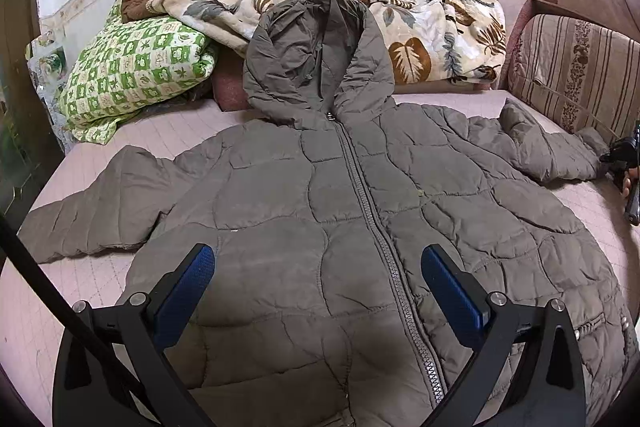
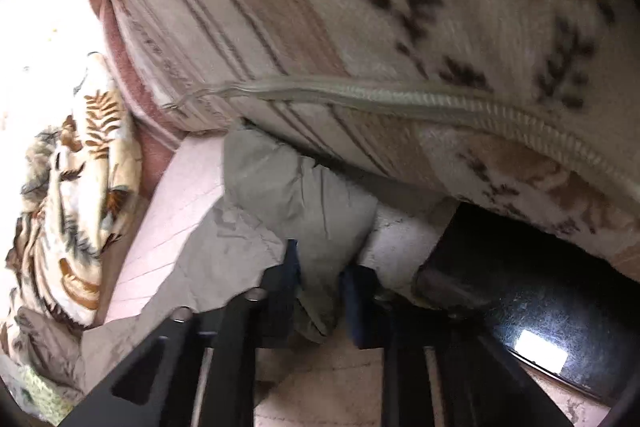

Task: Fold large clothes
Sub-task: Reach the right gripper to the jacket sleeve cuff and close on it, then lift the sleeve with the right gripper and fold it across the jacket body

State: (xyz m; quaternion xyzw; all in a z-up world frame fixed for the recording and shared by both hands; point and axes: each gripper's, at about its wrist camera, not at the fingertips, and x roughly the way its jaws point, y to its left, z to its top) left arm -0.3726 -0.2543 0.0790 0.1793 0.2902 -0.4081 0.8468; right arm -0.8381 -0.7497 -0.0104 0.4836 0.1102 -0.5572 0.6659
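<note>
A grey-brown quilted hooded jacket (image 1: 340,211) lies flat, zipped, front up on the pink bed (image 1: 168,131), sleeves spread to both sides. My left gripper (image 1: 318,263) is open and empty, hovering above the jacket's lower front beside the zipper. My right gripper (image 2: 320,267) is shut on the end of the jacket's right-hand sleeve (image 2: 304,195), next to the striped cushion (image 2: 360,27). The right gripper also shows in the left wrist view (image 1: 624,155) at the far right edge, at the sleeve cuff.
A green checked quilt (image 1: 136,71) and a leaf-patterned blanket (image 1: 420,19) are piled at the back against the wall. A striped cushion (image 1: 576,67) and sofa arm stand at the right. A dark floor gap (image 2: 500,267) lies beside the bed.
</note>
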